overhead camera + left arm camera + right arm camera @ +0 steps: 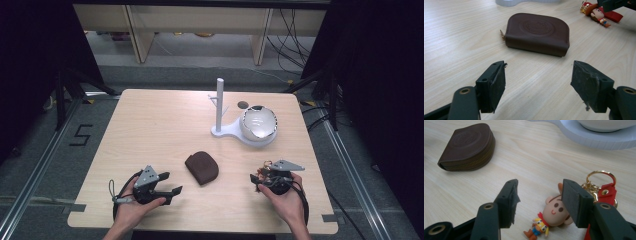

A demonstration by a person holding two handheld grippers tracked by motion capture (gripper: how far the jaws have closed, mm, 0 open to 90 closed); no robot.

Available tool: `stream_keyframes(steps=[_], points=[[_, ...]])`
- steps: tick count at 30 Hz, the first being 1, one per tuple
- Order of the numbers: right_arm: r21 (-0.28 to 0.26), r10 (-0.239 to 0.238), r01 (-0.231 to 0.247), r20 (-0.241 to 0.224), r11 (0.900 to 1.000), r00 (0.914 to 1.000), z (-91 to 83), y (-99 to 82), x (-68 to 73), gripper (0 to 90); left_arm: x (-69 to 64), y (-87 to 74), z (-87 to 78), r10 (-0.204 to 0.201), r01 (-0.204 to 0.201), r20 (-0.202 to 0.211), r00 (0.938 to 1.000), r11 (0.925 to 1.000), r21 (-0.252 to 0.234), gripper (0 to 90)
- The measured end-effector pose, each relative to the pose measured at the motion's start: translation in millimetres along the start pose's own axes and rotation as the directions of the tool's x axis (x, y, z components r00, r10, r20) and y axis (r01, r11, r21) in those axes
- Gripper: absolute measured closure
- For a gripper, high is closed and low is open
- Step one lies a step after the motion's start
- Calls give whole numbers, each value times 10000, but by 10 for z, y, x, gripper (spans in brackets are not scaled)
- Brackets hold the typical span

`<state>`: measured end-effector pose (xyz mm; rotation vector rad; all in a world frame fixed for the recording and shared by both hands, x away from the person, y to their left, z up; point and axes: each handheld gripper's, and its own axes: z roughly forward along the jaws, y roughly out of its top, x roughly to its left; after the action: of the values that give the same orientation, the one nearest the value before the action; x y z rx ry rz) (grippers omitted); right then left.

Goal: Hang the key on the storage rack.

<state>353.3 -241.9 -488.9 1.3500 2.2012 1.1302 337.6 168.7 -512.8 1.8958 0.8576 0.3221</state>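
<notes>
Right gripper point(539, 202) with black jaws apart over pale wooden table point(531, 162), cowboy figure keychain point(549, 218) lying below and between them, untouched, its gold ring point(601, 173) beyond the right-hand jaw, brown zipped pouch point(467, 147) well apart from the keychain at upper left, white stand base point(596, 138) beyond the keychain

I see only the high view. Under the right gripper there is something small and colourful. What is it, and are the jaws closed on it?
Observer: The right gripper view shows a cowboy figure keychain lying on the table. The right gripper hangs over it with its jaws open and apart from it.
Operator: What else belongs to the keychain?
Observer: A gold ring and a red strap.
Operator: Is the brown pouch open?
Observer: In the right gripper view the brown pouch shows a closed zipper along its edge. The left gripper faces it, jaws open.
</notes>
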Motion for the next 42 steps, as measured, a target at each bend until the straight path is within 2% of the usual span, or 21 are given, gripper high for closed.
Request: stream_keyframes(steps=[1, 2, 5, 9, 13, 19, 21, 22, 24, 25, 29, 30, 31, 32, 34, 35, 36, 37, 39, 40, 42], points=[[-100, 364, -364, -61, 9993, 9993, 4, -3, 17, 477, 1, -1, -5, -5, 5, -79, 10000, 10000, 18, 269], [36, 206, -206, -22, 9998, 9998, 9, 4, -14, 477, 2, -1, -11, -5, 6, -130, 9999, 10000, 54, 270], [-63, 212, -212, 95, 9998, 9997, -26, 11, -17, 470, 10, -2, -14, -41, 41, -29, 10000, 10000, 32, 272], [-79, 439, -440, -75, 9990, 9990, -18, 26, -11, 464, 8, 13, -15, -59, 59, -44, 10000, 10000, 49, 278], [73, 457, -457, 1, 9989, 9990, -13, 43, -7, 464, 7, 43, -7, -12, 12, 17, 10000, 9999, 120, 280], [275, 708, -700, -306, 9972, 9970, 14, 97, 25, 466, -25, 86, 30, 52, -53, 181, 9998, 10000, 57, 289], [515, 803, -779, -472, 9956, 9957, 31, 148, 62, 471, -36, 88, 35, 103, -106, 171, 9998, 9998, 176, 310], [625, 815, -775, -645, 9950, 9946, 61, 181, 82, 471, -42, 90, 42, 135, -139, 214, 9997, 9997, 211, 310], [1304, 787, -667, -894, 9892, 9929, 142, 327, 170, 471, -50, 93, 64, 152, -160, 399, 9991, 9997, 210, 330], [1470, 760, -617, -935, 9872, 9927, 177, 383, 201, 471, -56, 91, 70, 183, -190, 321, 9993, 9996, 215, 333], [1488, 632, -435, -1306, 9879, 9894, 332, 528, 294, 465, -56, 82, 91, 201, -210, 321, 9993, 9994, 272, 341], [2154, 735, -422, -1395, 9756, 9875, 432, 616, 362, 465, -57, 84, 104, 233, -245, 378, 9990, 9992, 327, 345], [2100, 763, -441, -1477, 9767, 9861, 499, 642, 402, 468, -57, 84, 104, 233, -245, 378, 9990, 9992, 327, 347], [2034, 540, -161, -1821, 9790, 9818, 558, 675, 421, 469, -50, 85, 114, 317, -331, 430, 9986, 9989, 344, 350], [2163, 549, -136, -1863, 9762, 9810, 609, 706, 449, 469, -57, 94, 135, 347, -366, 420, 9985, 9983, 453, 360], [2370, 493, 23, -2116, 9715, 9761, 718, 764, 504, 469, -61, 99, 167, 403, -426, 493, 9980, 9980, 475, 370], [2508, 630, -76, -2137, 9680, 9749, 745, 782, 526, 469, -68, 101, 182, 389, -414, 510, 9979, 9979, 500, 374], [2534, 589, -2, -2240, 9674, 9728, 788, 804, 532, 468, -67, 101, 195, 423, -457, 620, 9972, 9975, 545, 376], [2573, 560, 79, -2398, 9663, 9692, 830, 826, 537, 467, -81, 98, 208, 432, -461, 516, 9977, 9973, 563, 378], [2730, 601, 109, -2503, 9619, 9663, 874, 850, 550, 467, -79, 99, 213, 453, -497, 658, 9968, 9965, 670, 378], [3146, 872, -71, -2413, 9492, 9665, 946, 894, 583, 466, -90, 92, 219, 487, -527, 582, 9971, 9962, 689, 377]])
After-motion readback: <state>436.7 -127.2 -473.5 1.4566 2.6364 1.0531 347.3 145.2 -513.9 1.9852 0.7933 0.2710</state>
